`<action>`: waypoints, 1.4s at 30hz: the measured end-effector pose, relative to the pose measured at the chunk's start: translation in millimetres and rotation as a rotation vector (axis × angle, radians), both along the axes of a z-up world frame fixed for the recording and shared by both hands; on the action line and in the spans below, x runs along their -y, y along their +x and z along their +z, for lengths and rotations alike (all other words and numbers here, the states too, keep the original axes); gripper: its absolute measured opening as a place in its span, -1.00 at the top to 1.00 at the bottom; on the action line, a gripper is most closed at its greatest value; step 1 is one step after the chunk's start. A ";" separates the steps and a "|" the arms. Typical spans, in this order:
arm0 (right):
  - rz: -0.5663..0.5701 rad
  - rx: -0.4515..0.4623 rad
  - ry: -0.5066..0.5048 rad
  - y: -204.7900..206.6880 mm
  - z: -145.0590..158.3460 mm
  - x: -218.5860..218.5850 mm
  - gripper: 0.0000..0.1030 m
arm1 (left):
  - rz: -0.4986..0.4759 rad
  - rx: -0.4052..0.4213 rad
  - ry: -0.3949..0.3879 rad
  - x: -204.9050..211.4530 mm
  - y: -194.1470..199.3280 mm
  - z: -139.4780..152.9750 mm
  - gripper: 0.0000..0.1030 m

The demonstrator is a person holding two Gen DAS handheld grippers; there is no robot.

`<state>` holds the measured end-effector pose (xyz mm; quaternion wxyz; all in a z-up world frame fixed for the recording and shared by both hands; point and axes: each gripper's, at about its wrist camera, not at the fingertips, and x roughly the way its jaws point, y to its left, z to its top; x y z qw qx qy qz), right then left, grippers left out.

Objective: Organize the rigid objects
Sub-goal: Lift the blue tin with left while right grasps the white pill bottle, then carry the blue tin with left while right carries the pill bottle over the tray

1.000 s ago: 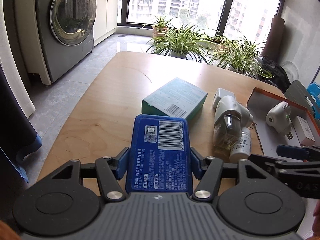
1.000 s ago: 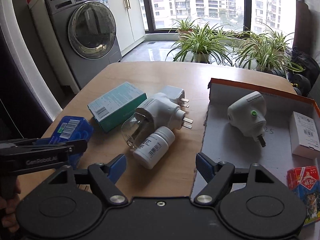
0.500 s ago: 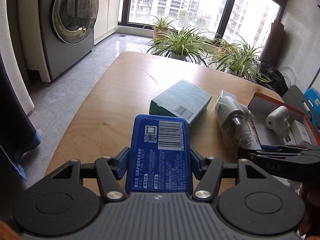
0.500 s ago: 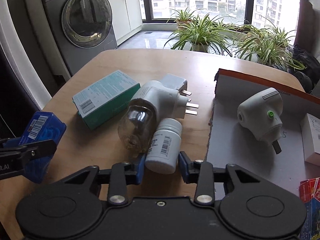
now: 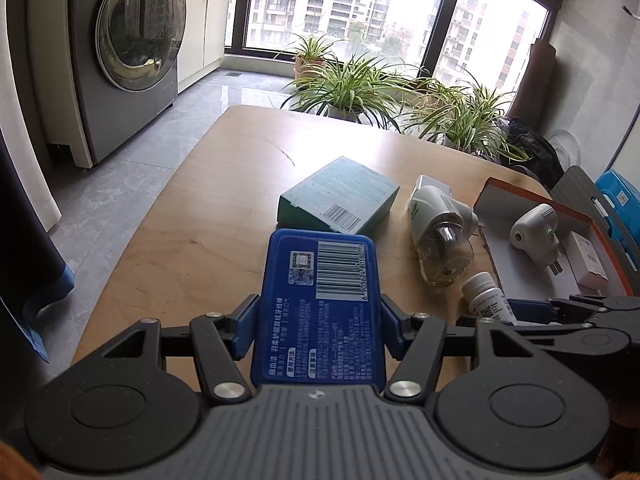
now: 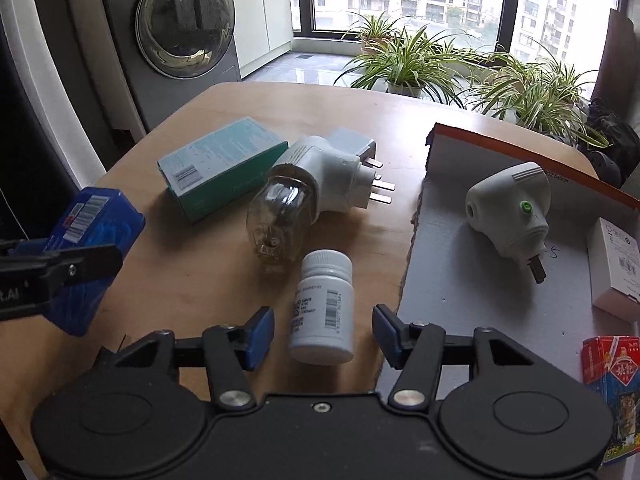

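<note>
Reopened, right gripper [image 6: 322, 334] straddles white bottle [image 6: 323, 306]; left gripper [image 5: 318, 330] clamps blue box [image 5: 320, 312].

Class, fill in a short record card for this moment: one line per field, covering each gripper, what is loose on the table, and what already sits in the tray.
Left gripper: shut on the blue box
Right gripper: open, fingers either side of the white bottle, not touching
On table: teal box, plug-in vaporizer with glass bottle, white bottle lying down
In tray: white plug-in unit, white carton, red card box
</note>
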<state>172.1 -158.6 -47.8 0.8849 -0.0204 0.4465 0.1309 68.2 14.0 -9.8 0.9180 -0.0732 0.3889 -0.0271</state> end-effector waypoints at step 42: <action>-0.354 0.322 0.064 -114.2 103.0 172.2 0.23 | -0.277 0.125 0.012 165.0 -16.6 54.3 -0.20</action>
